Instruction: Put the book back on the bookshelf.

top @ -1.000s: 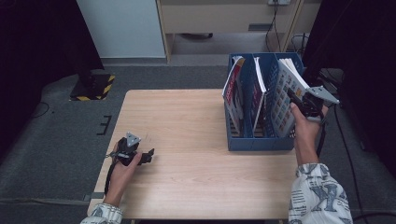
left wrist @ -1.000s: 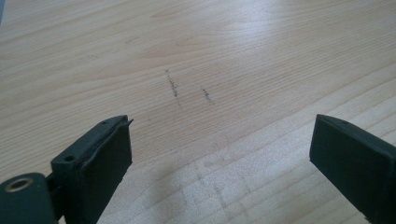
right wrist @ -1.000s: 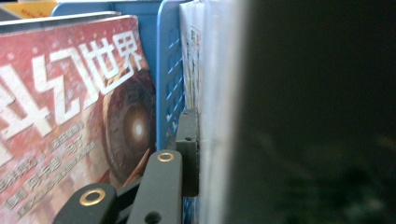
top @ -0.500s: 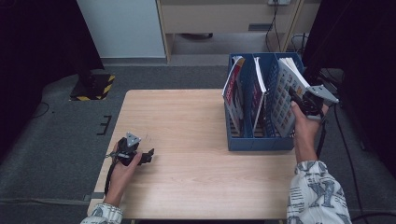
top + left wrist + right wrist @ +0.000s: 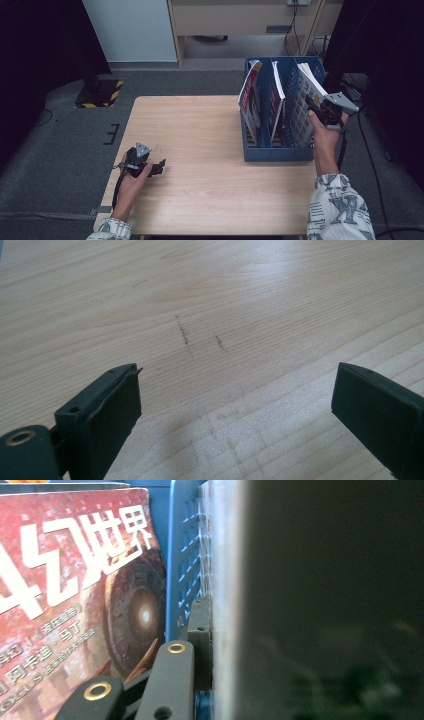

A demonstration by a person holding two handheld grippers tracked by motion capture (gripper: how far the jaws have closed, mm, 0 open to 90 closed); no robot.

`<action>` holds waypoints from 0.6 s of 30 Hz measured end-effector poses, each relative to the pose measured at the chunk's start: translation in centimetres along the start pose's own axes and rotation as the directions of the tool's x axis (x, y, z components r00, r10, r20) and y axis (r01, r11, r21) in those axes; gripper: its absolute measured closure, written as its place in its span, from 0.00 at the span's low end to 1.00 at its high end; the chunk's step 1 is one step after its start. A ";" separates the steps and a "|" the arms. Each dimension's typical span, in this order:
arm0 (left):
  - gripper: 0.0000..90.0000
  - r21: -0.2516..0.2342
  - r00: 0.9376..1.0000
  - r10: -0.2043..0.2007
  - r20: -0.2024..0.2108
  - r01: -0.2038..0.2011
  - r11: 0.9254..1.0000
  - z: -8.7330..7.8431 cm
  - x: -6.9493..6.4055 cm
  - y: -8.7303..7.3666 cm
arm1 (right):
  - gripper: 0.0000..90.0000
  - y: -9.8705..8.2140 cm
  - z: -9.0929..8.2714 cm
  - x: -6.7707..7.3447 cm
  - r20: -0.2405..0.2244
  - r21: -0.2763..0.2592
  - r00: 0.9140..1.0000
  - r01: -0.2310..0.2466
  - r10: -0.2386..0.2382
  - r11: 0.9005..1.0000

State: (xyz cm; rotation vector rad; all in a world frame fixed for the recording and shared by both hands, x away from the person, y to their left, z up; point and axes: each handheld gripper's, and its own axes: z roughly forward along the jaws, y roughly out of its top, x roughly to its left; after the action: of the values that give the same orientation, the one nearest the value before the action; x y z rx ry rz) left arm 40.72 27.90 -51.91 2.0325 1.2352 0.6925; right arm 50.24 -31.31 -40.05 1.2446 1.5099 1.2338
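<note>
A blue file holder with three slots stands on the right side of the wooden table. A red-covered magazine leans in its left slot, another sits in the middle, and a thick white-paged magazine stands in the right slot. My right gripper is shut on that right magazine's near edge. In the right gripper view one black finger presses on the page stack, and the other is hidden behind the dark cover. My left gripper rests open on the table's front left, nothing between its fingers.
The red cover and a blue slotted divider lie just left of the held magazine. Bare wood with faint scratches stretches ahead of the left gripper. Grey carpet, a cabinet and cables surround the table.
</note>
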 end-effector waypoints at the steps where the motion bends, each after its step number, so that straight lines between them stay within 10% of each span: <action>1: 0.06 0.000 1.000 0.000 0.000 0.000 1.000 0.0 0.0 0.0 | 0.81 0.0 0.0 0.0 0.000 0.000 1.000 0.000 0.000 1.000; 18: 0.06 -0.008 1.000 -0.007 0.000 0.007 1.000 -0.1 0.1 0.1 | 0.81 0.9 0.4 -0.2 0.056 -0.011 0.998 0.043 -0.043 0.999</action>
State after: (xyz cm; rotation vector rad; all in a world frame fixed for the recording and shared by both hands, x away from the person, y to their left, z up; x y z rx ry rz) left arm 40.74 27.98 -51.79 2.0206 1.2370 0.6929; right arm 50.86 -31.40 -39.21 1.2224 1.4790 1.1694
